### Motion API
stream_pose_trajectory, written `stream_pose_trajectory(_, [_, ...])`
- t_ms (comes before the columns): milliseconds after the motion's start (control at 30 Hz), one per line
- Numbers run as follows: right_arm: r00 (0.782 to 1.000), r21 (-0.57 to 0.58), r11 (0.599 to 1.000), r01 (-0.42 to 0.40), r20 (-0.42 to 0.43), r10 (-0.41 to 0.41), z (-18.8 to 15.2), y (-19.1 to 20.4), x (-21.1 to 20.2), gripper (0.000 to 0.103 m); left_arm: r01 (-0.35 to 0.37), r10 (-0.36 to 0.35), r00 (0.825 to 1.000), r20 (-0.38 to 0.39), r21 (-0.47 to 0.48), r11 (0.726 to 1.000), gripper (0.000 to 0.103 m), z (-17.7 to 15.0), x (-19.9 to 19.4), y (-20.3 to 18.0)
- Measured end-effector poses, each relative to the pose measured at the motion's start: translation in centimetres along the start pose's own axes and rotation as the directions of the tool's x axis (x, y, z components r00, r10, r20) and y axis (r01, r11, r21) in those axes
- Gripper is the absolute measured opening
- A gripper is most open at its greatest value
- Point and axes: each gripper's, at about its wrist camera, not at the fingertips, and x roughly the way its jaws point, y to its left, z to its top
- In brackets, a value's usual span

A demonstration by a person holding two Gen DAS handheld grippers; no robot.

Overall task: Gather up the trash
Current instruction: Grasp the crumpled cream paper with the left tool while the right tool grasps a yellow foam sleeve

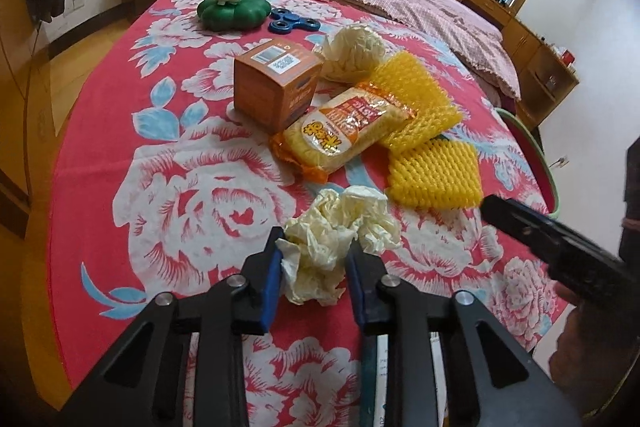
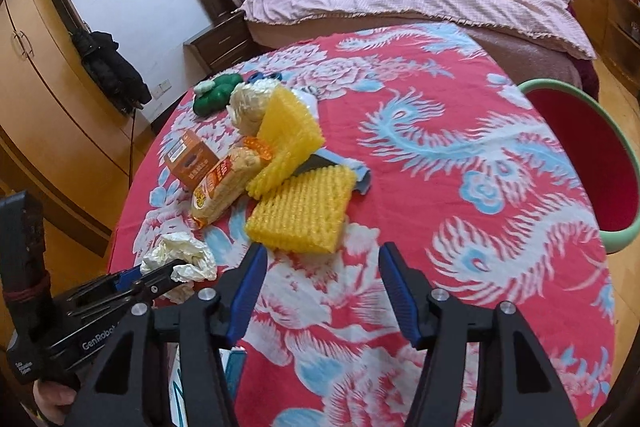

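Your left gripper (image 1: 312,267) has its blue pads pressed on the near part of the crumpled tissue (image 1: 340,231), which lies on the floral cloth (image 1: 168,187) just nearer you than the yellow foam net (image 1: 434,171); only a loose fold may be pinched, so it could tear or slip out as you lift. Your right gripper (image 2: 322,279) stands about half open and empty just short of that net, whose springy mesh could slide away under the fingers. The bin (image 2: 580,163) beyond the net is cut off, so its contents cannot be seen.
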Motion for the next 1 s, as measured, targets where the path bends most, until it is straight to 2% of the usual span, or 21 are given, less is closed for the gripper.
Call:
stream_pose_trajectory(167, [1.000,0.024,1.000,-0.017,0.006,0.017,0.1,-0.2,0.8,0.050,0.018,-0.017,0.999,0.050,-0.017,1.000,0.023,0.2,-0.7,0.5])
stream_pose_trajectory(267, [1.000,0.030,0.999,-0.023,0.018,0.023,0.2,-0.3,1.1,0.047,0.002,0.001,0.996,0.091,-0.031,1.000,0.023,0.6,-1.4,1.0])
stream_pose_trajectory(433, [0.999,0.054,0.997,-0.048,0.022,0.047,0.3,-0.4,1.6,0.041,-0.015,0.021,0.993,0.112,-0.056,0.998,0.023,1.2,-1.9,1.9])
stream_pose_trajectory(500, [0.998,0.062,0.997,-0.047,0.032,0.045,0.3,-0.5,1.7,0.035,-0.009,0.017,0.993,0.116,-0.066,0.998,0.023,1.3,-2.0,2.1])
stream_pose_trajectory(567, [0.997,0.078,0.995,-0.067,0.037,0.064,0.2,-0.6,1.8,0.024,0.001,0.007,0.992,0.124,-0.069,0.998,0.023,1.3,-2.2,2.1])
stream_pose_trajectory(667, [0.995,0.089,0.992,-0.087,0.049,0.083,0.1,-0.8,1.7,0.014,0.003,0.006,0.991,0.134,-0.067,0.998,0.023,1.2,-2.5,2.0])
stream_pose_trajectory(1000, [0.992,0.073,0.994,-0.083,0.106,0.075,0.1,-0.8,-1.2,0.011,-0.001,0.007,0.988,0.151,-0.038,0.999,0.023,2.0,-3.8,0.8])
